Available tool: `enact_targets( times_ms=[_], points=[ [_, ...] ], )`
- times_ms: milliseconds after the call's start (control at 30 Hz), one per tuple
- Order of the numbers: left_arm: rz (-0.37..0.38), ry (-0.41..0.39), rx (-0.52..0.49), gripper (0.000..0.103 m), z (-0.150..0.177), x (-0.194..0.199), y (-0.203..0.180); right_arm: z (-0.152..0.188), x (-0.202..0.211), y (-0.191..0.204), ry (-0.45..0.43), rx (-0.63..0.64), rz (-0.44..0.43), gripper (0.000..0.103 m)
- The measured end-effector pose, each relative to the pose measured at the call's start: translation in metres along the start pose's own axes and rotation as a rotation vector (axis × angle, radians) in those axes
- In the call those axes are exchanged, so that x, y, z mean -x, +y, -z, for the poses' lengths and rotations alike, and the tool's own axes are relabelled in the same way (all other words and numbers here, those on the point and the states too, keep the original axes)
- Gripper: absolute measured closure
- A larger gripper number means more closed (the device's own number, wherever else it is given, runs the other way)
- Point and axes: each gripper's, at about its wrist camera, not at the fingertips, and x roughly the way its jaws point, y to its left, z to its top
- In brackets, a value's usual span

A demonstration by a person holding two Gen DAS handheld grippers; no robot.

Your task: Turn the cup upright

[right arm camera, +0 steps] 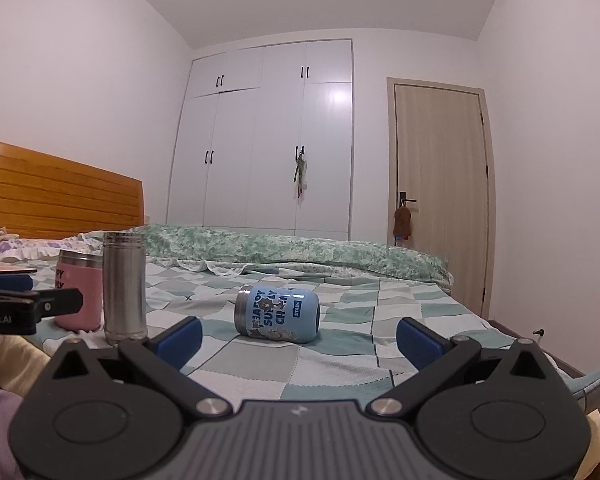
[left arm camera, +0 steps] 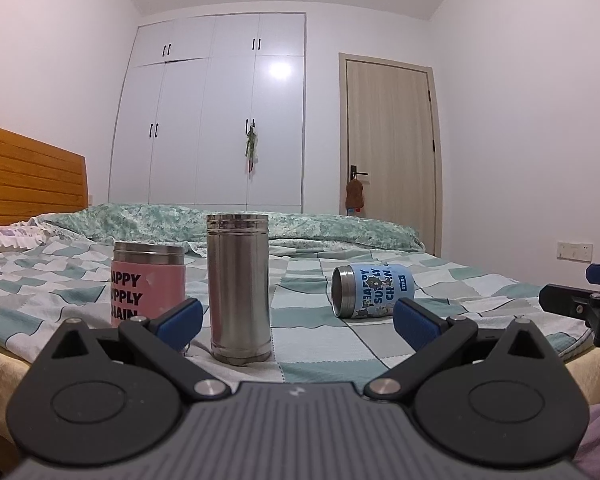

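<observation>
A blue printed cup [left arm camera: 374, 290] lies on its side on the checked bedspread, its steel mouth facing left; it also shows in the right wrist view [right arm camera: 278, 315]. A tall steel cup [left arm camera: 239, 290] stands upright just beyond my left gripper [left arm camera: 298, 322], which is open and empty. A pink cup [left arm camera: 148, 284] stands upright to the left of the steel one. My right gripper [right arm camera: 300, 338] is open and empty, with the blue cup a short way ahead between its fingers.
The bed's checked cover [right arm camera: 340, 360] spreads ahead, with a green quilt [right arm camera: 300, 250] folded across the back. A wooden headboard [right arm camera: 60, 196] is at left. A white wardrobe [right arm camera: 268, 140] and a door [right arm camera: 440, 188] stand behind. The other gripper shows at each view's edge [left arm camera: 580, 304].
</observation>
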Motion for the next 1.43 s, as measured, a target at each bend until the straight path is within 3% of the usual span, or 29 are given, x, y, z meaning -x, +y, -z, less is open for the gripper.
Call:
enact_targets(
  times_ms=[1433],
  points=[
    [0.013, -0.008, -0.006, 0.0, 0.0, 0.0027, 0.0006, 0.0014, 0.0014, 0.0012, 0.003, 0.011, -0.007, 0.0]
  ],
)
